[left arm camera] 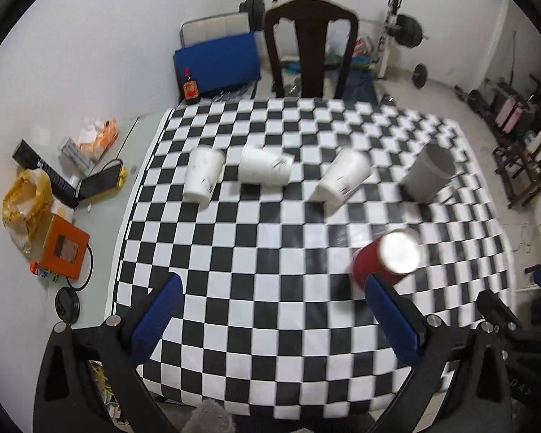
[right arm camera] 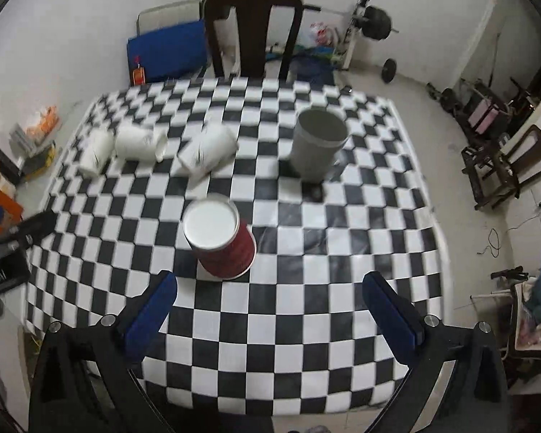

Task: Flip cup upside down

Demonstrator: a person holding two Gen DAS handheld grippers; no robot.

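Observation:
A red cup (right arm camera: 224, 241) stands upside down on the checkered tablecloth (right arm camera: 324, 310), white base up; it also shows in the left wrist view (left arm camera: 386, 258). A grey cup (right arm camera: 315, 146) stands upright with its mouth open, farther back; it also shows in the left wrist view (left arm camera: 427, 176). Three white cups (left arm camera: 265, 169) lie on their sides in a row at the back left. My left gripper (left arm camera: 267, 319) is open and empty, its right finger (left arm camera: 391, 319) just in front of the red cup. My right gripper (right arm camera: 270, 315) is open and empty, the red cup just beyond its left finger.
A dark wooden chair (left arm camera: 310, 47) stands behind the table. A side surface at the left holds an orange box (left arm camera: 63, 250), a yellow bag (left arm camera: 27, 198) and small clutter. Gym weights (left arm camera: 407, 30) and furniture lie on the floor at the back right.

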